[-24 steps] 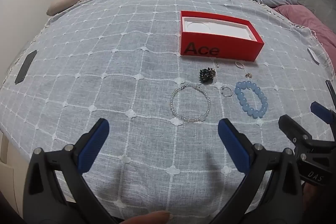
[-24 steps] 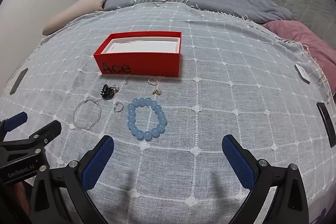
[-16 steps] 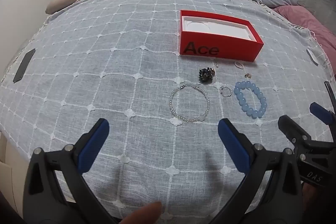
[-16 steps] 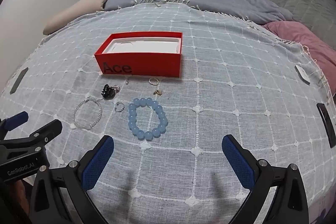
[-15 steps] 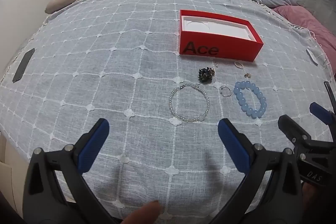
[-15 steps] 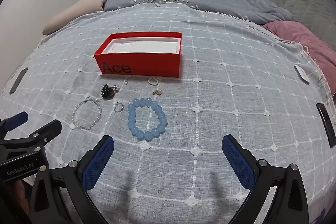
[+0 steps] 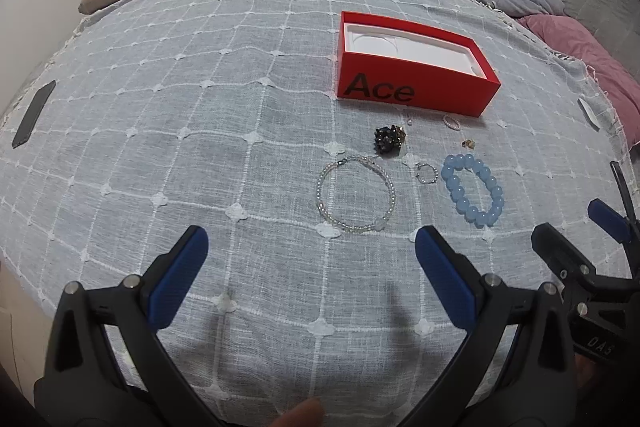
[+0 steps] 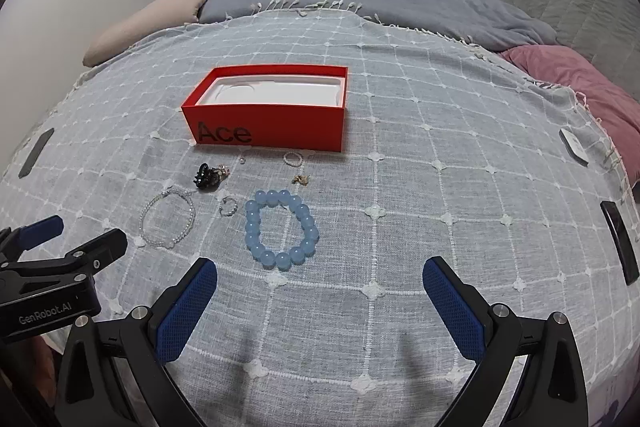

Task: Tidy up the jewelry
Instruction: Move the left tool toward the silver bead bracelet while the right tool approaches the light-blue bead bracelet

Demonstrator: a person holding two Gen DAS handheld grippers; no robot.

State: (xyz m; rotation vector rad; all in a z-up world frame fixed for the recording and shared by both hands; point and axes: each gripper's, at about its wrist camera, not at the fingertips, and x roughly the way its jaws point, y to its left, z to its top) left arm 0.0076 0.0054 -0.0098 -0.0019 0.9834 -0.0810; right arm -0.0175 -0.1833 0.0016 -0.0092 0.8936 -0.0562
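Note:
An open red box (image 7: pixel 416 83) (image 8: pixel 272 123) marked "Ace", with a white liner, sits on the white-checked bedspread. In front of it lie a thin clear-bead bracelet (image 7: pixel 356 193) (image 8: pixel 168 219), a light blue bead bracelet (image 7: pixel 472 195) (image 8: pixel 280 229), a dark cluster piece (image 7: pixel 388 139) (image 8: pixel 210 175), a small ring (image 7: pixel 426 173) (image 8: pixel 228 207), a tiny bead ring (image 7: pixel 451 122) (image 8: pixel 294 159) and a small gold piece (image 7: pixel 468 143) (image 8: pixel 300 179). My left gripper (image 7: pixel 312 255) hovers open just short of the thin bracelet. My right gripper (image 8: pixel 320 287) hovers open just short of the blue bracelet. Neither holds anything.
Pillows and a grey blanket (image 8: pixel 360 3) lie at the far side, a pink pillow (image 8: pixel 580 83) at the right. Dark flat strips (image 7: pixel 34 115) (image 8: pixel 620 243) and a white tag (image 8: pixel 574 145) rest near the cloth's edges. A fingertip (image 7: pixel 300 415) shows at the bottom edge.
Both views have tilted down a little toward the jewelry. Nothing on the cloth has moved, and both grippers stay open.

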